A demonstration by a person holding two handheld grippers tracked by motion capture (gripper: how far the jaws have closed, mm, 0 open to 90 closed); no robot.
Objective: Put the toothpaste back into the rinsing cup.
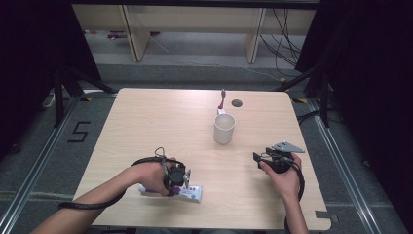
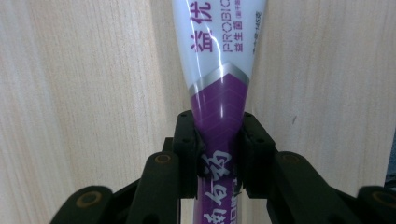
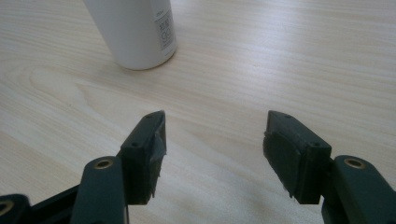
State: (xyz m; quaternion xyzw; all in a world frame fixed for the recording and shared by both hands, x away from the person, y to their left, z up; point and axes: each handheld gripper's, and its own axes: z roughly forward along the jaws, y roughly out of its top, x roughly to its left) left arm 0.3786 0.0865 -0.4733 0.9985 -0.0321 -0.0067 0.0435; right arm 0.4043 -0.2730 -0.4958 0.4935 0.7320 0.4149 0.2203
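Note:
A white and purple toothpaste tube [image 1: 193,194] lies flat near the table's front edge. My left gripper [image 1: 186,179] points down onto it. In the left gripper view the two black pads press on the purple part of the tube [image 2: 219,70], so my left gripper [image 2: 218,140] is shut on it. My right gripper [image 1: 256,157] rests at the right, held low over the wood. Its jaws [image 3: 212,140] stand wide open with nothing between them. A white cup [image 1: 224,128] stands upright mid-table, and its base [image 3: 135,28] lies ahead of the right jaws.
A purple toothbrush [image 1: 223,100] lies behind the cup, next to a round cable hole [image 1: 236,103]. The light wooden table [image 1: 146,126] has bare wood on its left half. Dark floor and stands surround it.

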